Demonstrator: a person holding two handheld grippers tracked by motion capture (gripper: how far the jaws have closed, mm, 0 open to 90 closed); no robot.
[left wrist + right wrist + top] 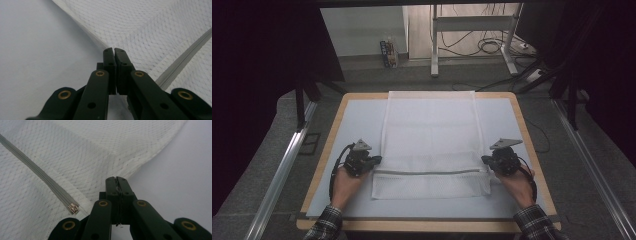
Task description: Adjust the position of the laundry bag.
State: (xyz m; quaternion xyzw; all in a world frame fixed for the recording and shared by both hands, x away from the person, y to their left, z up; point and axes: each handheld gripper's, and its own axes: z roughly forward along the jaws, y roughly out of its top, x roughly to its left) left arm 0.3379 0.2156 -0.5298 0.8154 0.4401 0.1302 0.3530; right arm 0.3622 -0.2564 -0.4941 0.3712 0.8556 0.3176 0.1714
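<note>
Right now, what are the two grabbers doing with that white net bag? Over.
Left gripper shut on mesh bag left edge. Right gripper shut on right edge. Zipper closed, bag flat on table. Nothing in the way.

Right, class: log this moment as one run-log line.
left gripper: shut on mesh laundry bag left edge | right gripper: shut on its right edge | bag flat on table
</note>
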